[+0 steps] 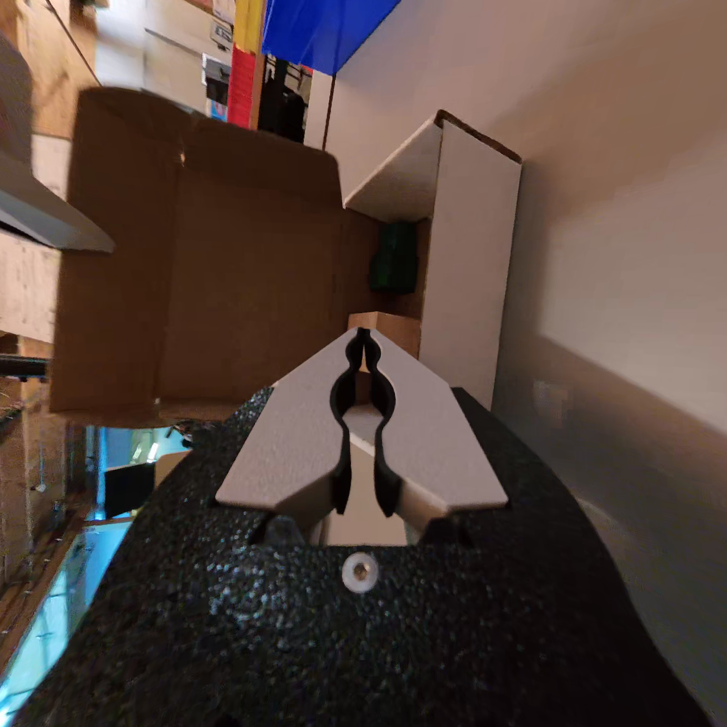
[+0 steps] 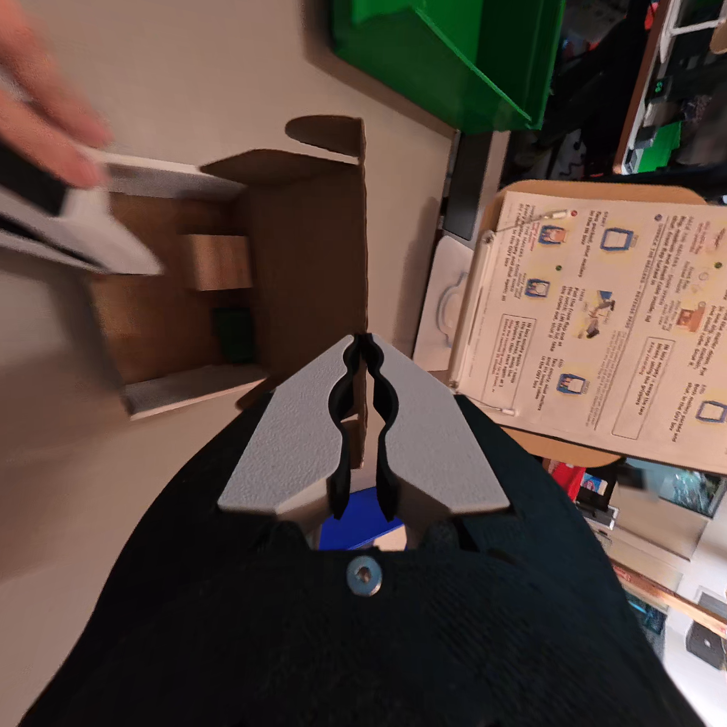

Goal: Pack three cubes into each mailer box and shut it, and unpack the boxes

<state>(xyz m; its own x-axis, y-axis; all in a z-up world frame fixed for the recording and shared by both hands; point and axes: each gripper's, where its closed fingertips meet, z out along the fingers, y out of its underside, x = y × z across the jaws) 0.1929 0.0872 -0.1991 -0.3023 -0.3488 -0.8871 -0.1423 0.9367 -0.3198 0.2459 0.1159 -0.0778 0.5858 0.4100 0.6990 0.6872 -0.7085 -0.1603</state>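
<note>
Pale beige tabletop [image 2: 196, 59] in soft indoor light, green plastic bin [image 2: 452, 59] at its edge, printed instruction sheet on a wooden board [image 2: 590, 314] beside it, blue cloth [image 1: 326, 31] hanging over cluttered shelves [image 1: 251, 78], blurred equipment behind

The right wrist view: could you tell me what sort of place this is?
Probably a workshop or lab packing station: a green bin, an illustrated instruction sheet on a board, and an open mailer box on a plain table.
</note>
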